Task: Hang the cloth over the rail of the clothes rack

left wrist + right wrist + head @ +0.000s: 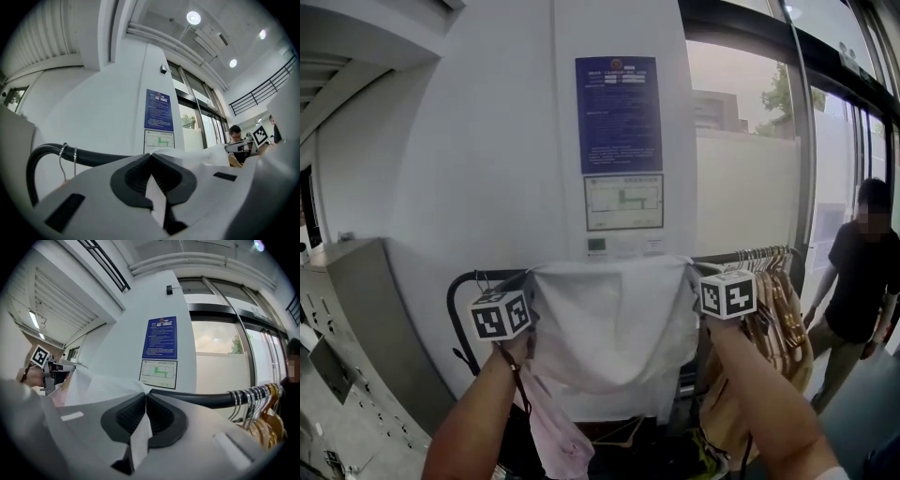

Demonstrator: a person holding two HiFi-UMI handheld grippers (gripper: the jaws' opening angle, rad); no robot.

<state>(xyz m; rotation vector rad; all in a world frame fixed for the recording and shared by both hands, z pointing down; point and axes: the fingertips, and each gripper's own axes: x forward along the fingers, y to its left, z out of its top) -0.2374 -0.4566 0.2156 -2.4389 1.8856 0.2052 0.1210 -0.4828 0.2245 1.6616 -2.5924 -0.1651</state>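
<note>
A white cloth (614, 328) is stretched between my two grippers, its top edge level with the black rail (465, 281) of the clothes rack, and it hangs down in front of the rack. My left gripper (531, 279) is shut on the cloth's upper left corner; in the left gripper view a fold of cloth (157, 199) is pinched in the closed left gripper (151, 157), with the rail (93, 156) just beyond. My right gripper (697, 274) is shut on the upper right corner; the right gripper view shows the cloth (139, 437) clamped in the right gripper (146, 397) before the rail (206, 400).
Several wooden hangers (780, 309) crowd the rail's right end, and two wire hooks (68, 157) hang at its left bend. A pink garment (558, 433) hangs below. A blue notice (619, 114) is on the pillar behind. A person (861, 281) stands at the right, a grey cabinet (356, 309) at the left.
</note>
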